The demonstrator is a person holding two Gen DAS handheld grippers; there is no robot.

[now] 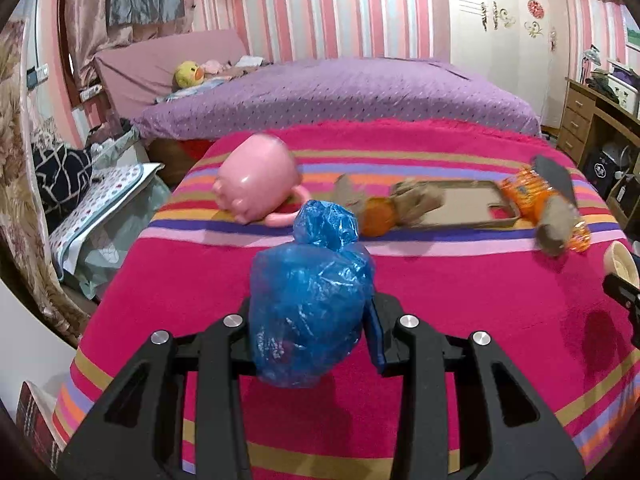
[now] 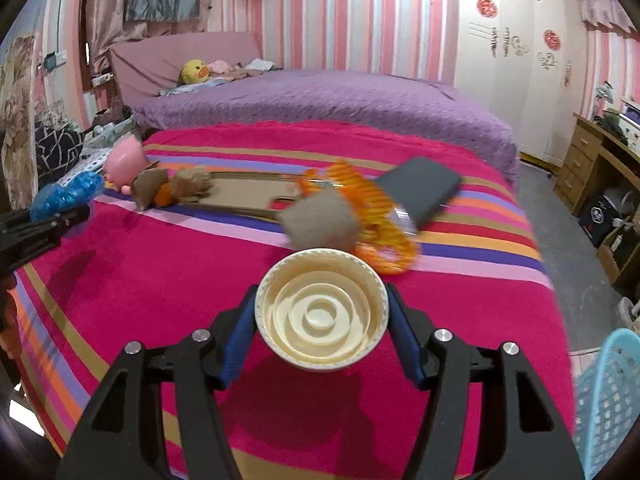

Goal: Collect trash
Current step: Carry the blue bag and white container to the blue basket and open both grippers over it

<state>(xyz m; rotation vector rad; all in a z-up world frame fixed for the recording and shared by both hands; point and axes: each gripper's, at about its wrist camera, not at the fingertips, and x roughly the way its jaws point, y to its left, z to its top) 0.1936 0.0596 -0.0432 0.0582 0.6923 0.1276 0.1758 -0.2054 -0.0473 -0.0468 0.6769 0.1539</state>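
Basket (image 2: 608, 400) sits off the bed's right edge, nearest the right hand-held gripper (image 2: 322, 320), which pinches a cream lid (image 2: 322, 316). The left hand-held gripper (image 1: 312, 320), farther away, pinches a blue bag (image 1: 312, 300).

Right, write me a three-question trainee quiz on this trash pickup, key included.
1. True or false: the left gripper holds a blue plastic bag.
2. What does the right gripper hold? A) cream plastic lid B) orange peel C) black box
3. Fill in: the light blue basket is at the bed's lower ____ in the right wrist view.

Key: 1 true; 2 A, the cream plastic lid; 3 right.
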